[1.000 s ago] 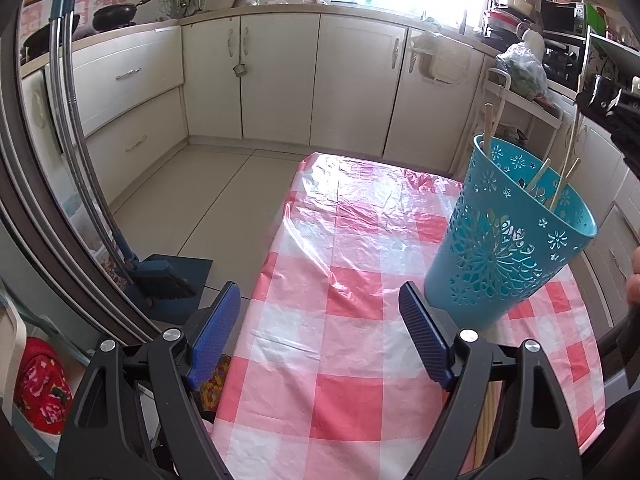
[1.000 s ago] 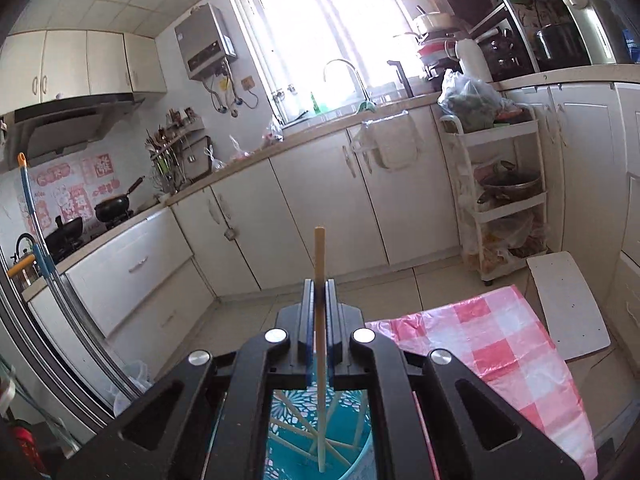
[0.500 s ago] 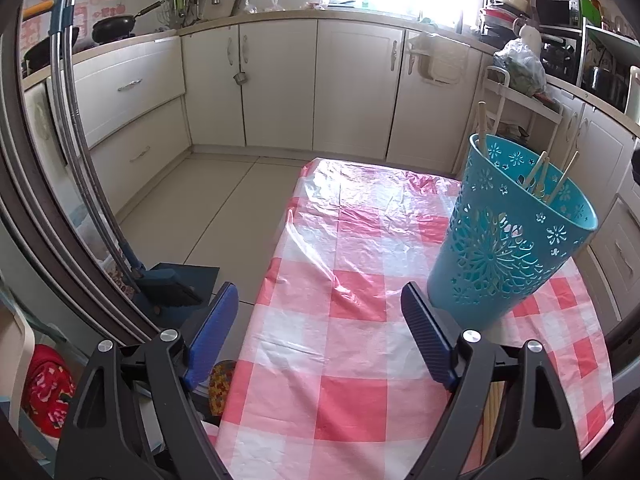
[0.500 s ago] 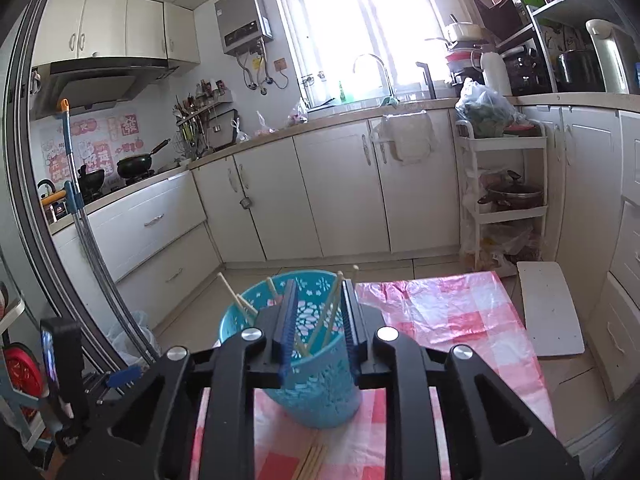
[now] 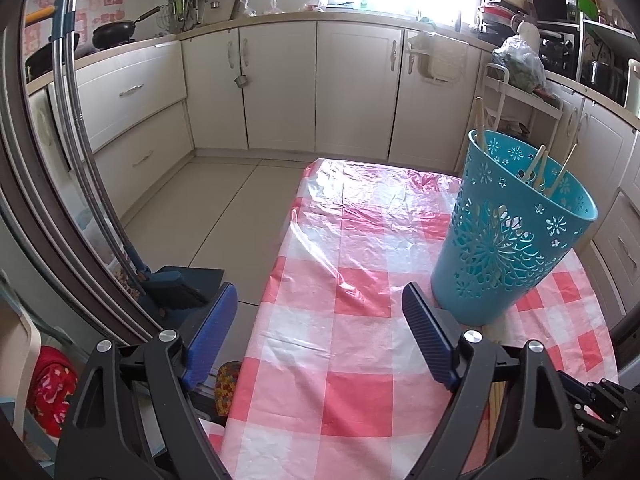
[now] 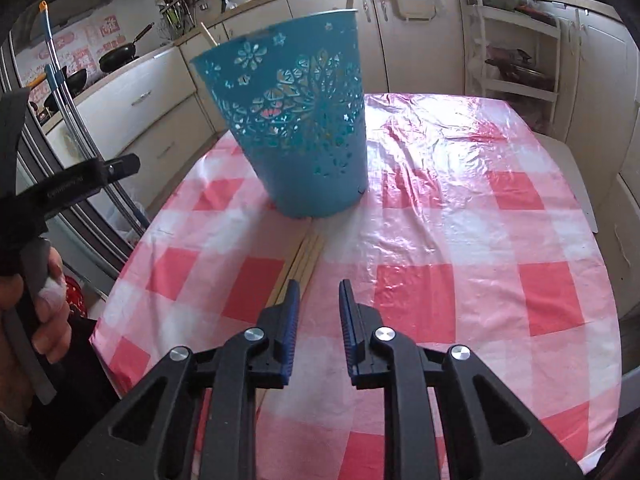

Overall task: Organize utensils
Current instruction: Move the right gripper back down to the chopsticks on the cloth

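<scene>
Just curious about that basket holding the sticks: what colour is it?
Turquoise blue basket with cut-out flower patterns; right wrist view shows it best.

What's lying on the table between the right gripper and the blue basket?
A bundle of chopsticks lies on the checked tablecloth, running from the blue basket toward the right gripper, whose closing jaws are empty. The right wrist view shows it.

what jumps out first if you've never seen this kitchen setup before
The turquoise cut-out basket stands on the pink-and-white checked tablecloth, with wooden chopsticks poking out of its top. More chopsticks lie flat on the cloth at its foot, just ahead of the right gripper, whose jaws are closing with nothing between them. The left gripper hangs wide open over the table's near edge.
</scene>
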